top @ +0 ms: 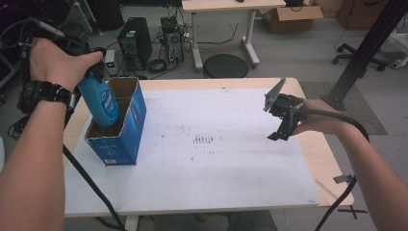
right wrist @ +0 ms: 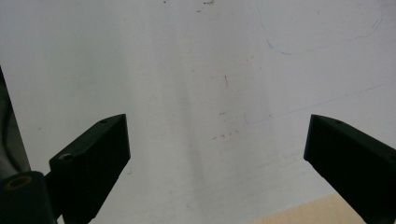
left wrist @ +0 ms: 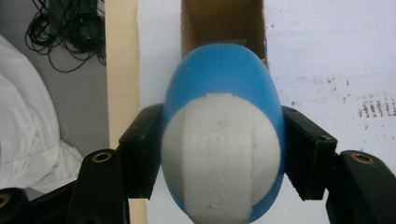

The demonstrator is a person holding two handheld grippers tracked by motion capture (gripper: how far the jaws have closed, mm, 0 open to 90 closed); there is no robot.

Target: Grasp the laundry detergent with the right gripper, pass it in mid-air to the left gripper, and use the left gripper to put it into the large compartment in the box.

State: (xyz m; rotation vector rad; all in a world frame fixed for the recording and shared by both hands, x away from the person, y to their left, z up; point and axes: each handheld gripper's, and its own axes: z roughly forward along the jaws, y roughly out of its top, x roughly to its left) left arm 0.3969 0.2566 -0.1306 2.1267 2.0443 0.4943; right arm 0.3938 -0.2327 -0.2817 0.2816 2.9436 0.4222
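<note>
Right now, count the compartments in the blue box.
2. The near compartment of the blue cardboard box holds the blue bottle gripped by the left gripper; the far compartment looks empty.

Wooden table, white sheet covering most of it, bare wood strip along the right edge. Dark smudges mid-sheet. Black tape bits near the front right corner. Faint blue pen line on the sheet in the right gripper view.

Floor beyond the far edge: round black stool, PC tower, smaller open unit, cable tangle. Further back: second table, open cardboard box. Off the right edge: slanted black post, chair base, grey mat. White cloth on the floor in the left gripper view.
</note>
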